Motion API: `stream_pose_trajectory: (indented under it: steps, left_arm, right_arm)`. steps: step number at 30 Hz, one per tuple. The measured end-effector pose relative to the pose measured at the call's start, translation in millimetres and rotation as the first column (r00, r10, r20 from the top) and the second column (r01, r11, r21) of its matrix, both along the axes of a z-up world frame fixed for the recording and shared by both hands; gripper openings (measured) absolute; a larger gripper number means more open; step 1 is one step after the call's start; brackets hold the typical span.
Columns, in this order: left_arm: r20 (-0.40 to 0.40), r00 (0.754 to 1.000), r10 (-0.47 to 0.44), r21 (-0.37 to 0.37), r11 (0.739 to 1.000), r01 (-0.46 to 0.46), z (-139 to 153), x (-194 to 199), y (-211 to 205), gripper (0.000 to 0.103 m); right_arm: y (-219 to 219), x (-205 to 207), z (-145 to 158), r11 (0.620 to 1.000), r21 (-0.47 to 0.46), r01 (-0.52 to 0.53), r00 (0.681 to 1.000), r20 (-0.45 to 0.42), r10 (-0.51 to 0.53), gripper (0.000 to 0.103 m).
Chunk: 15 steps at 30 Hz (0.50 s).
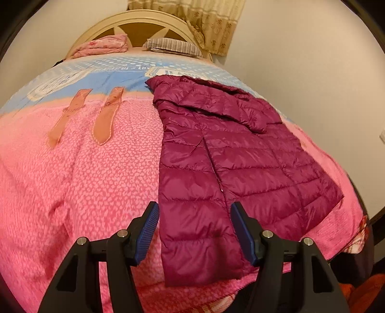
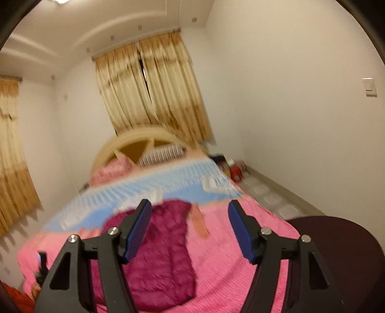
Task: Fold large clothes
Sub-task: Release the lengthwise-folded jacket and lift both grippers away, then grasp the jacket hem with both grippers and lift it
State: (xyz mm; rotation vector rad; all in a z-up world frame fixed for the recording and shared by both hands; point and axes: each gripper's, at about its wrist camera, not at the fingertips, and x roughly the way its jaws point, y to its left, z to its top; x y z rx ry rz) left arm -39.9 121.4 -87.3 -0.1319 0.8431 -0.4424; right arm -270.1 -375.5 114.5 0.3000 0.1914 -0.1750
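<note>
The puffy purple jacket lies flat on the bed just ahead of the left gripper – open, empty. The right gripper is open too. The jacket looks soft, light, slippery – best pinched at its near hem.

A magenta quilted jacket lies flat on the bed, spread over the pink patterned bedspread — its hem toward the camera, its collar end toward the headboard. A sleeve is folded across the jacket's upper part. The left hand-held gripper hangs above the jacket's near hem with its blue pads well apart, nothing between them. Beyond the jacket, against the headboard, sit a folded pink blanket and a striped pillow. A beige curtain hangs behind the headboard.
</note>
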Motion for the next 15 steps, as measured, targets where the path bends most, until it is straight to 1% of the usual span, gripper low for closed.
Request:
stream_pose_trajectory:
  steps: [2,3,4,5,6,7,8,9,10,11,12,13,15]
  left_arm:
    - [0.0,1.0,0.02,-0.035,0.999,-0.02,1.0,-6.1,5.8,0.062]
    - [0.0,1.0,0.025,-0.045,0.999,-0.025,0.7,-8.3,7.4,0.062]
    - [-0.003,1.0,0.031,-0.046,0.998,-0.031,-0.6,-11.3,8.6,0.062]
    - [-0.009,0.999,0.037,-0.035,0.999,-0.037,-3.0,-13.6,8.6,0.062]
    - [-0.014,0.999,0.041,-0.023,0.999,-0.041,-5.6,-15.3,7.8,0.062]
    - [-0.019,0.999,0.041,-0.007,0.999,-0.041,-9.4,-16.9,6.2,0.062]
    - [-0.024,0.999,0.038,0.007,0.999,-0.037,-12.4,-17.6,4.7,0.063]
    - [-0.029,0.999,0.033,0.027,0.999,-0.032,-16.2,-17.0,1.8,0.063]
    - [-0.034,0.999,0.028,0.048,0.999,-0.027,-19.6,-15.3,-1.1,0.063]
    - [-0.036,0.999,0.025,0.068,0.997,-0.022,-22.7,-13.2,-4.2,0.063]
    - [-0.037,0.999,0.025,0.09,0.996,-0.022,-26.4,-10.1,-7.4,0.063]
    - [-0.039,0.999,0.027,0.106,0.994,-0.022,-31.0,-6.5,-9.7,0.063]
    - [-0.057,0.998,0.029,0.122,0.992,-0.022,-40.5,0.0,-11.5,0.063]
  right_arm:
    - [-2.4,-1.3,-1.8,0.996,0.081,-0.037,0.999,0.037,0.034,0.072]
    - [-5.8,2.6,-7.6,0.979,0.165,-0.116,0.993,0.058,0.108,0.072]
    - [-7.2,7.4,-13.5,0.959,0.224,-0.175,0.984,0.066,0.164,0.072]
    - [-8.3,14.3,-22.1,0.922,0.294,-0.252,0.968,0.079,0.239,0.072]
    - [-8.1,24.1,-34.1,0.864,0.371,-0.339,0.94,0.096,0.328,0.072]
    - [-6.6,33.0,-45.9,0.809,0.436,-0.395,0.914,0.096,0.394,0.072]
    - [-2.8,47.2,-61.1,0.754,0.498,-0.428,0.887,0.07,0.457,0.072]
    - [0.4,58.8,-73.7,0.725,0.533,-0.437,0.865,0.029,0.5,0.072]
    - [3.3,67.7,-84.1,0.72,0.545,-0.43,0.854,-0.013,0.519,0.072]
    - [4.8,75.4,-92.5,0.735,0.539,-0.411,0.851,-0.061,0.521,0.072]
    - [7.4,86.1,-102.2,0.772,0.512,-0.376,0.851,-0.14,0.506,0.072]
    - [9.6,98.5,-111.4,0.822,0.464,-0.33,0.847,-0.238,0.474,0.072]
    - [11.8,119.3,-127.7,0.898,0.364,-0.248,0.832,-0.395,0.39,0.072]
